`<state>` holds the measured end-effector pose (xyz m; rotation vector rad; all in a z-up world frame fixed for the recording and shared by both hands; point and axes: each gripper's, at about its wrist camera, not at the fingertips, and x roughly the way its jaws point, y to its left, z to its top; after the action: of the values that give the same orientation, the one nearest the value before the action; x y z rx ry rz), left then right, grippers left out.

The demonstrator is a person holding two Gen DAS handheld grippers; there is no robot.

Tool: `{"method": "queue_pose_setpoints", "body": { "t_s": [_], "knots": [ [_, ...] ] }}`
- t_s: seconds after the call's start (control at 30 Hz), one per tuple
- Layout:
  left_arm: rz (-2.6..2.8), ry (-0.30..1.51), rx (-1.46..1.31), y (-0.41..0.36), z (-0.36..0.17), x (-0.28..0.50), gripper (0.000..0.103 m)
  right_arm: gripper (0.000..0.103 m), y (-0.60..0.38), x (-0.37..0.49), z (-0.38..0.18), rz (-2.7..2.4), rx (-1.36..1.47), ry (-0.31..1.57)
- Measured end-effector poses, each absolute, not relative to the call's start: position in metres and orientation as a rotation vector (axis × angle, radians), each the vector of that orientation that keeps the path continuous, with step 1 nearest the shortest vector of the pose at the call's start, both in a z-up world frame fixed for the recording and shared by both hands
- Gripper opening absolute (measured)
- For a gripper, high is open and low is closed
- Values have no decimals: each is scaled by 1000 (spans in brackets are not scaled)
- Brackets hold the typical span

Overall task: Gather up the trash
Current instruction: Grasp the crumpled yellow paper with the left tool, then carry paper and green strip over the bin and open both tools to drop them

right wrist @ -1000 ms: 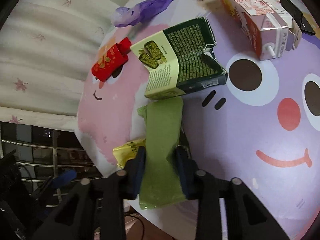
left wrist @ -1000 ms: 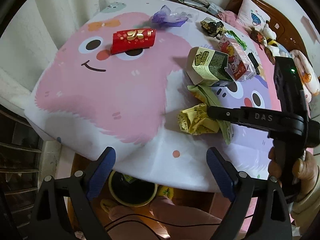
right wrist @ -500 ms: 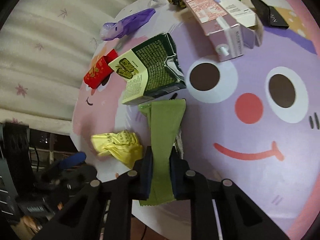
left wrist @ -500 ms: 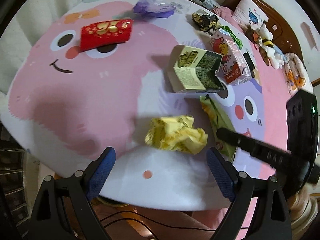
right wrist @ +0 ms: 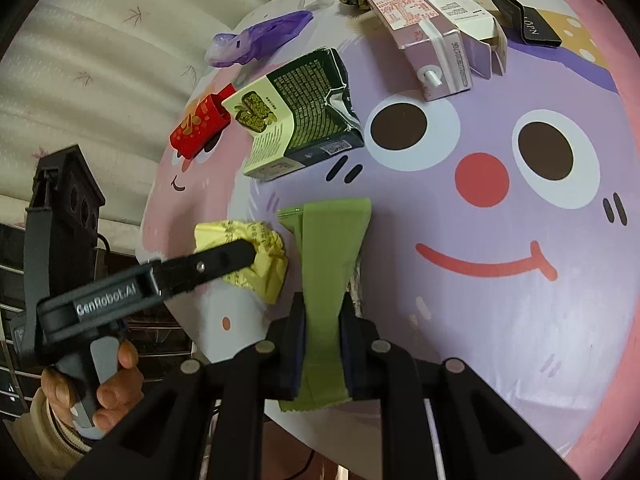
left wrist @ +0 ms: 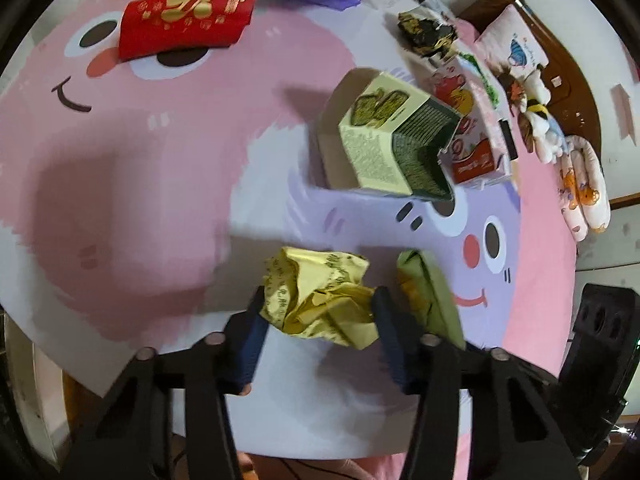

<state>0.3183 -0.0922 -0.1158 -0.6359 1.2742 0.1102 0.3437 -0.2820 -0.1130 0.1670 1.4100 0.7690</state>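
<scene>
On the surface (right wrist: 500, 320), the crumpled paper ball (left wrist: 320, 296) lies at the near edge, just left of the flat wrapper (right wrist: 328, 264). Behind both stands the torn snack box (right wrist: 296, 120), with the envelope (left wrist: 186, 20) farther left and the plastic bag (right wrist: 256, 38) behind that. The milk carton (right wrist: 420, 32) lies right of the box, a crumpled foil wrapper (left wrist: 426, 34) beyond it.

Crumpled yellow wrapper (left wrist: 320, 294) near table edge, flat green wrapper (right wrist: 330, 256) just beside it
</scene>
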Motion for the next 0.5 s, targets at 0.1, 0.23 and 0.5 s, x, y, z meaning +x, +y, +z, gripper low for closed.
{"method": "queue_pose_setpoints", "body": {
  "t_s": [0.1, 0.23, 0.5],
  "knots": [
    [97, 1252, -578, -99, -110, 321, 34, 15, -282, 340, -113, 766, 168, 1409],
    [83, 1235, -506, -106, -101, 319, 29, 15, -282, 333, -111, 765, 168, 1405],
    [75, 1182, -366, -97, -71, 283, 28, 15, -278, 314, -100, 751, 185, 1380]
  ]
}}
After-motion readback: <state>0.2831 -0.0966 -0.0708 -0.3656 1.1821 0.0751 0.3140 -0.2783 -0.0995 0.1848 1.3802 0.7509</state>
